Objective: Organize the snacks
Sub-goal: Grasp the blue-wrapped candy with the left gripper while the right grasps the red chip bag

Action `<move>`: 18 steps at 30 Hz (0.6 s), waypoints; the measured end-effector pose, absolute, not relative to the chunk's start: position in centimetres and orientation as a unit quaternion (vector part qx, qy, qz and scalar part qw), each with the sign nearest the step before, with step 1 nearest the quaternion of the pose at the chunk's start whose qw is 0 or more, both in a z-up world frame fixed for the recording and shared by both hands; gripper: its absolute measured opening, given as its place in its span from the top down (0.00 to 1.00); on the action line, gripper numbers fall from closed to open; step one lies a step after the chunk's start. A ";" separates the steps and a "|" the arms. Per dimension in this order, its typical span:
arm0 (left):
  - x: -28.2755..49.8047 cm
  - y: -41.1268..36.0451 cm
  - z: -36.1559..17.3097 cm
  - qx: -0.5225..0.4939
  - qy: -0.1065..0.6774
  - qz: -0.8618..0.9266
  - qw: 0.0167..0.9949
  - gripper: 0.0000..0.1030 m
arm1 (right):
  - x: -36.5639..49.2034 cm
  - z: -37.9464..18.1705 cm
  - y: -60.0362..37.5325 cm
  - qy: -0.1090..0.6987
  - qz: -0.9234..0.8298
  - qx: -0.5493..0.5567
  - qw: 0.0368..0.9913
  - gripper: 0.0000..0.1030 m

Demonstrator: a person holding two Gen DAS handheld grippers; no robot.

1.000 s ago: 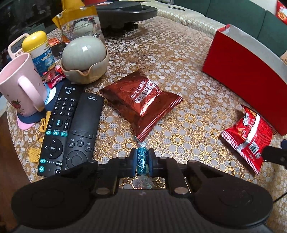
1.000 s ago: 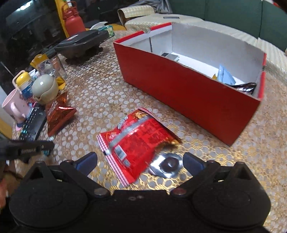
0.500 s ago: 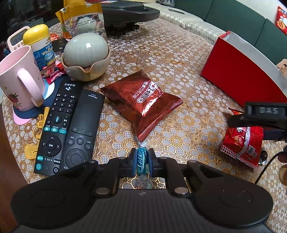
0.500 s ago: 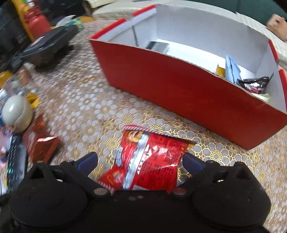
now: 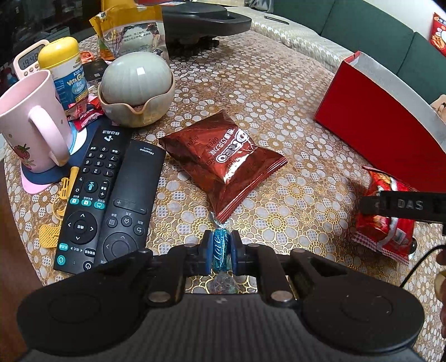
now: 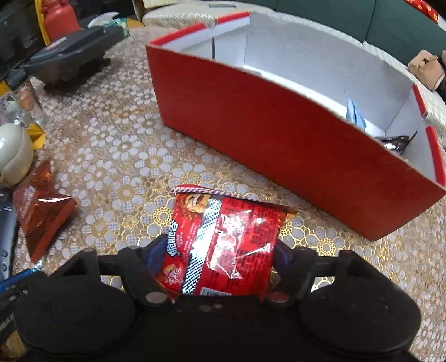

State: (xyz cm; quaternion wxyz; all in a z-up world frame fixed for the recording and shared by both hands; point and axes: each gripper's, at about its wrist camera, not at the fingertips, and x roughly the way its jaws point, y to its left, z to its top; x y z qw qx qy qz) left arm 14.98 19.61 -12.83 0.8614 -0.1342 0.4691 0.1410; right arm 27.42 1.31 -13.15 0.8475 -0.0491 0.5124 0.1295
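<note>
My left gripper point(image 5: 221, 250) is shut on a small blue wrapped candy point(image 5: 221, 246), held just above the patterned tablecloth. A brown Oreo packet point(image 5: 223, 158) lies right ahead of it. My right gripper point(image 6: 218, 250) straddles a red snack packet point(image 6: 223, 236). Its jaws are closing, and both pads touch the packet's sides. The red box point(image 6: 278, 133) with white inside stands just beyond, with a few wrapped snacks at its right end. In the left wrist view the same red snack packet point(image 5: 382, 231) lies at the right under the right gripper's black body, below the red box point(image 5: 376, 122).
Two black remotes point(image 5: 92, 195) lie to the left, beside a pink mug point(image 5: 30, 125) on a coaster. A grey lidded bowl point(image 5: 136, 86), a yellow-capped bottle point(image 5: 64, 69) and a black appliance point(image 5: 206, 19) stand behind. The table's edge curves at the near left.
My right gripper slid forward over the red snack packet and its jaws narrowed onto it; the foil piece seen earlier is hidden. The left gripper kept still with the candy.
</note>
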 end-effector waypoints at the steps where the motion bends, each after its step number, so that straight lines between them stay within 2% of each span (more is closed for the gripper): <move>1: 14.9 19.6 -12.8 -0.134 0.469 0.142 0.861 0.88 | 27.2 -12.9 1.1 0.510 0.131 -0.048 0.849 0.28; 18: 13.2 16.7 -8.4 -0.106 0.442 0.133 0.881 0.88 | 22.7 -7.7 -3.1 0.471 0.167 -0.014 0.866 0.28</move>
